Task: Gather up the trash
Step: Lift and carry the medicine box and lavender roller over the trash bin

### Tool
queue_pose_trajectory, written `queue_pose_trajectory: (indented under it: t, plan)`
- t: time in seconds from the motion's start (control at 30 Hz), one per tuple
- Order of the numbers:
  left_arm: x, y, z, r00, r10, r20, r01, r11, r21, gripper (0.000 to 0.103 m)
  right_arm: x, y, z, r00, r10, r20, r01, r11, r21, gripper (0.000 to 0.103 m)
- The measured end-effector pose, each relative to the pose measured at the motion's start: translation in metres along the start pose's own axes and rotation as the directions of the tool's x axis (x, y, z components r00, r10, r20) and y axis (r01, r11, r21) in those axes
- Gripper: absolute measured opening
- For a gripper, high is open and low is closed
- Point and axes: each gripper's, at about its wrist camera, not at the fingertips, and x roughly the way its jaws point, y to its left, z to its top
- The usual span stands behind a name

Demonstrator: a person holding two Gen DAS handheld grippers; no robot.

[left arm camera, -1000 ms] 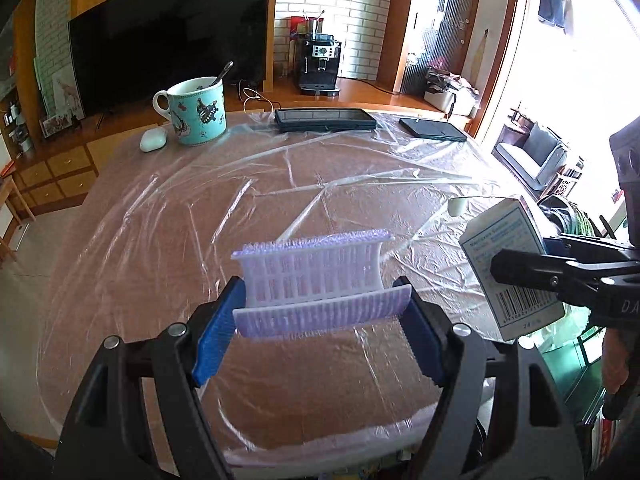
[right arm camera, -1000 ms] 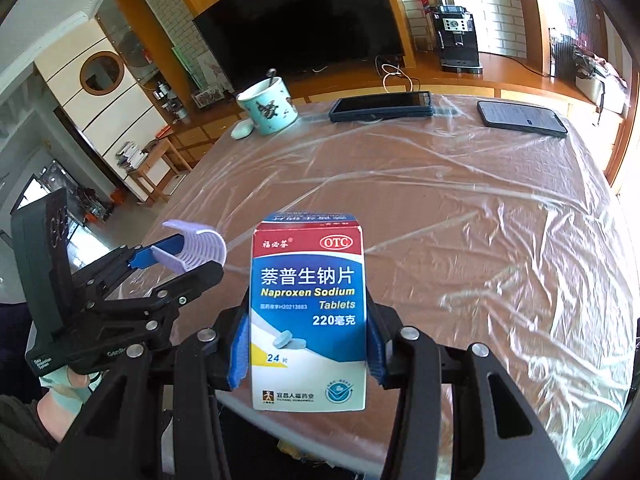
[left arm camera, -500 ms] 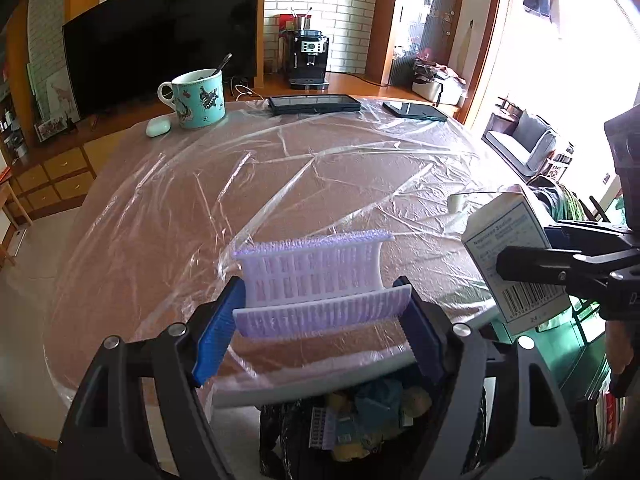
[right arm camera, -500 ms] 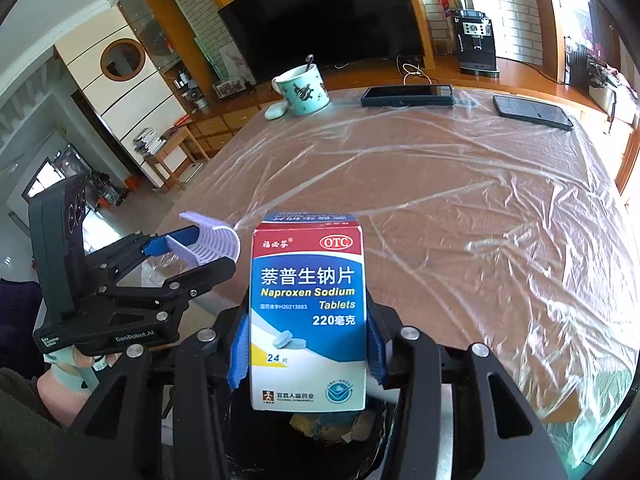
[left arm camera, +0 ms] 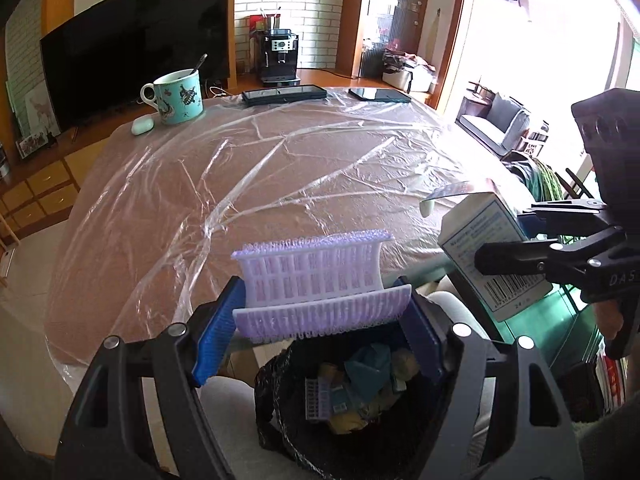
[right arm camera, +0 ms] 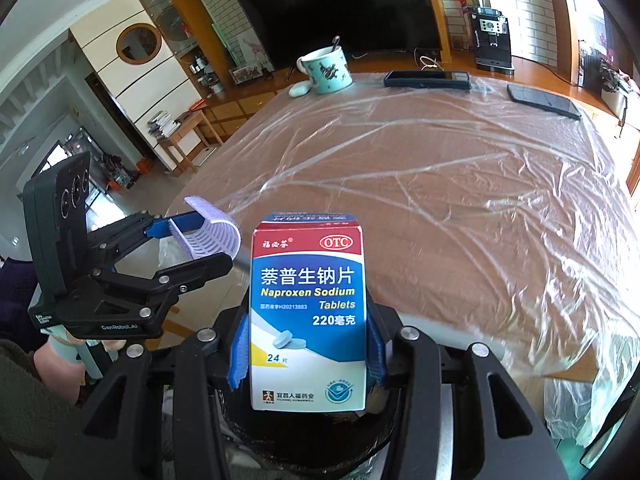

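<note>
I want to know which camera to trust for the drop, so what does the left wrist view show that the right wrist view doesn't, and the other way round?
Only the left wrist view looks into the trash bin: black liner, wrappers and scraps already inside, directly below the left gripper. It also shows the barcode side of the medicine box.

Only the right wrist view shows the box's printed front, reading Naproxen Sodium Tablets, clamped in the right gripper.

Both show the purple plastic piece held by the left gripper, the mug and the plastic-covered table.
</note>
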Motion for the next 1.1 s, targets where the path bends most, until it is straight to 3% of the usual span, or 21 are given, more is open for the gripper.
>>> queue_pose_trajectory:
  t: [0.5, 1.1]
  plan:
    - [-0.005, -0.019, -0.034, 0.997, -0.028, -0.078, 0.034, 0.996, 0.082, 0.076, 0.01, 0.002, -0.039, 0.996, -0.032, -0.088, 0.031, 0.999, -0.019, 0.045]
    - [0.042, -0.029, -0.077, 0.971, 0.0, -0.239, 0.036, 0.989, 0.146, 0.076, 0.054, -0.008, -0.074, 0.976, -0.048, -0.21, 0.053, 0.998, 0.021, 0.045]
